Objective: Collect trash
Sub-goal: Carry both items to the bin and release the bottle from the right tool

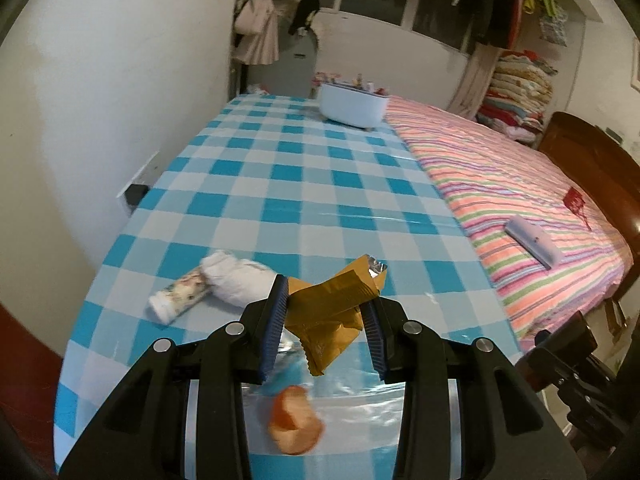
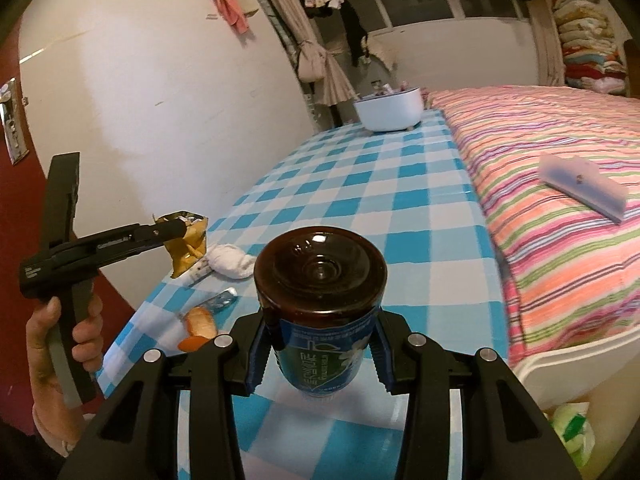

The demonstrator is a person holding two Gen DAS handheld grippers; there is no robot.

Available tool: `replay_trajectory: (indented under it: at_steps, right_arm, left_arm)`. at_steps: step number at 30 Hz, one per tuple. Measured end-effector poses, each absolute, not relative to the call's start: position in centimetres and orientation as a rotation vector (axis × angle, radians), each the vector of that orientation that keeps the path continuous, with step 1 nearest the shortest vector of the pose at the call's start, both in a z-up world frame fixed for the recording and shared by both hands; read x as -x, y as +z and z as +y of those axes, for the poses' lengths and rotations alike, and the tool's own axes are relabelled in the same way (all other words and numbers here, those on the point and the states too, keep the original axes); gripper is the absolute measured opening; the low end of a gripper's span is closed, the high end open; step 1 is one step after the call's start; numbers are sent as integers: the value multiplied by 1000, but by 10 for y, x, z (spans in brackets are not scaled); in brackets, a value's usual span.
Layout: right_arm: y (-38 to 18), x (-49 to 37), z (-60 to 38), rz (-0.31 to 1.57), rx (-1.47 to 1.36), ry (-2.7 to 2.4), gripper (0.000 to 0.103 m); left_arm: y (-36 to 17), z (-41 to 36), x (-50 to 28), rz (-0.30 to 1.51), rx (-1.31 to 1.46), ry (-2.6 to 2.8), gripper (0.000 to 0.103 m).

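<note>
Two grippers are each closed on trash: the left gripper [image 1: 326,312] pinches a crumpled gold foil snack wrapper [image 1: 332,312] at lower centre, and the right gripper [image 2: 320,344] clamps a dark brown glass bottle with blue label [image 2: 320,288]. Below lies an orange peel [image 1: 295,420] on the blue checked tablecloth [image 1: 280,168]; a white tub [image 1: 354,106] sits at upper centre.
</note>
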State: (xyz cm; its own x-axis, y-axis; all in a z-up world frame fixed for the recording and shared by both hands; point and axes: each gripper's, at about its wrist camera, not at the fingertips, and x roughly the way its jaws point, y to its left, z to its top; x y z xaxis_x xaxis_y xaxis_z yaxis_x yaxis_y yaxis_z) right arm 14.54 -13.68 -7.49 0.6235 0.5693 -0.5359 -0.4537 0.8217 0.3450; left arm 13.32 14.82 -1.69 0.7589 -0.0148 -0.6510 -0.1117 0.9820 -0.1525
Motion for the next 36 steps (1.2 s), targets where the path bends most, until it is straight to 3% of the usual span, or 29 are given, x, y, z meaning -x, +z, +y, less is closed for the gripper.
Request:
replay_trajectory:
  at_steps: [33, 35, 36]
  right_arm:
    - [-74, -115, -289, 557, -235, 137, 42]
    - [-75, -115, -291, 556, -246, 127, 44]
    - [-75, -114, -293, 553, -253, 121, 50]
  left_arm:
    - [-5, -31, -123, 696, 39, -319, 36]
    - [-5, -38, -121, 697, 30, -330, 36]
    - [-5, -39, -121, 698, 28, -334, 36]
